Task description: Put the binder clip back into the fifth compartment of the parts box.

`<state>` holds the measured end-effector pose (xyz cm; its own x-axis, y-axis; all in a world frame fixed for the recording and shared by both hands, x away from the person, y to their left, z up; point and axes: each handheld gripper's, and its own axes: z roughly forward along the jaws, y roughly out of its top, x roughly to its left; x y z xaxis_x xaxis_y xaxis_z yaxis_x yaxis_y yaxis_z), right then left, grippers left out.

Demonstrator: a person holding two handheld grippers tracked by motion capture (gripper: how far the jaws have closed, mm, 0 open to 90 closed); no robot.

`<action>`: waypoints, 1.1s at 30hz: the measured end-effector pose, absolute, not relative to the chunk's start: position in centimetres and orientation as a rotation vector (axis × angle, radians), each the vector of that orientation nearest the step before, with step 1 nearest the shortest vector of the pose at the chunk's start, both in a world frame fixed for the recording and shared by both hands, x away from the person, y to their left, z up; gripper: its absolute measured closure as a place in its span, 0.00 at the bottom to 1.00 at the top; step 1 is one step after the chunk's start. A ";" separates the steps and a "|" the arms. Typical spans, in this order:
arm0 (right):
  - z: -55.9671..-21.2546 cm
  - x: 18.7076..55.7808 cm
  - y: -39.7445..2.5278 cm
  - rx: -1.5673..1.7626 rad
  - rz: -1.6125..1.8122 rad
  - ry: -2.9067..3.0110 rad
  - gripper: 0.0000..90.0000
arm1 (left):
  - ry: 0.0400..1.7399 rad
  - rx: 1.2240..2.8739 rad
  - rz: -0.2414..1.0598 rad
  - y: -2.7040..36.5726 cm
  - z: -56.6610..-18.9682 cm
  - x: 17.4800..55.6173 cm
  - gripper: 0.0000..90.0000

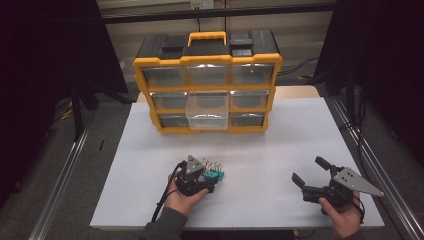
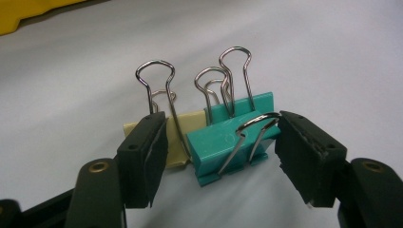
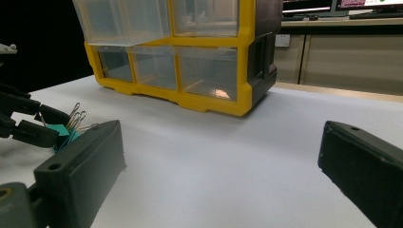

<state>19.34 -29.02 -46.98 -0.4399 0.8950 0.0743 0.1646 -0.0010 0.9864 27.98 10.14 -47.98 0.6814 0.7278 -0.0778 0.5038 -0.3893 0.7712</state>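
Between the jaws of the left gripper point(image 2: 221, 156) sits a little huddle of binder clips on the white table top point(image 2: 332, 57). The jaws are parted about as wide as the huddle and bracket it from both sides: in the left gripper view one pad point(image 2: 149, 152) is right up against the cream clip point(image 2: 178, 135), and the other pad point(image 2: 304, 156) stands at the wire handle of the teal clip point(image 2: 233, 142), though I can't tell whether it touches. The clips still rest on the table, so nothing is lifted. More wire loops stand up just behind the teal one.

From the high view, the left gripper point(image 1: 212, 176) lies low on the table with its jaws pointing to the right and slightly away from the person, and the left hand point(image 1: 182, 197) cups it from below, sleeve coming in from the near edge. The clips point(image 1: 214, 172) sit right at its tip.

Further right, well apart from the clips, the right gripper point(image 1: 310, 172) is spread wide with nothing between its jaws, which point left and away. The right hand point(image 1: 342, 215) grips it from the near side.

Well beyond both grippers stands the yellow drawer cabinet point(image 1: 207, 80), its middle clear drawer point(image 1: 207, 112) pulled out toward the person. The right gripper view has the cabinet point(image 3: 209, 102) ahead and the clips point(image 3: 64, 130) just past its own left jaw.
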 end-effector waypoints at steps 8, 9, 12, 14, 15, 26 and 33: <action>-47.0 19.3 -29.0 1.100 1.494 1.657 0.01 | 0.943 2.053 0.350 10.2 -47.8 28.1 0.50; -47.0 19.3 -29.0 1.100 1.495 1.658 0.01 | 0.943 2.055 0.352 10.2 -47.8 28.1 0.52; -47.0 19.3 -29.0 1.101 1.499 1.655 0.01 | 0.953 2.056 0.348 10.4 -47.7 28.1 0.52; -47.0 19.3 -29.0 1.103 1.501 1.655 0.02 | 0.940 2.032 0.347 10.6 -47.6 28.1 0.52; -47.0 19.3 -29.0 1.103 1.501 1.654 0.02 | 0.933 2.019 0.343 10.7 -47.4 28.0 0.53; -46.9 19.3 -28.9 1.102 1.502 1.648 0.02 | 0.887 1.890 0.335 12.0 -45.2 27.8 0.53; -47.0 19.4 -28.9 1.095 1.500 1.658 0.02 | 0.856 1.817 0.334 12.3 -43.2 28.0 0.53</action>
